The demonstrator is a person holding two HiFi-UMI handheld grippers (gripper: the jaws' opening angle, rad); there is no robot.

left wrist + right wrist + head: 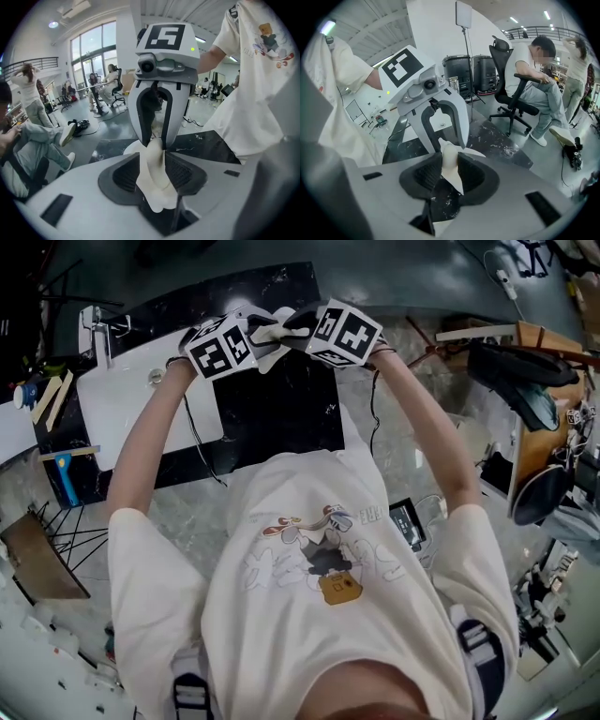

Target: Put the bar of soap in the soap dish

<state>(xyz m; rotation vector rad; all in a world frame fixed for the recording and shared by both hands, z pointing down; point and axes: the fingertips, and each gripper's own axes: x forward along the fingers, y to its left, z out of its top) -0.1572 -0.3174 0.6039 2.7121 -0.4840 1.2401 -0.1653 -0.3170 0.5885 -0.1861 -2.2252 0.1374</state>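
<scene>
The fingers of the left gripper (255, 336) and the right gripper (302, 326) point at each other, nearly tip to tip. A white bar of soap (272, 334) sits where they meet, though this angle does not show how the jaws stand. Directly below the fingers lies a black, white-veined stone counter (281, 413). Left of the fingers and lower is a white rectangular sink basin (131, 413), with a chrome tap (94, 329) at its far edge. Behind the fingers, two forearms (427, 446) run back to a white short-sleeved T-shirt with a cartoon print (319, 559).
</scene>
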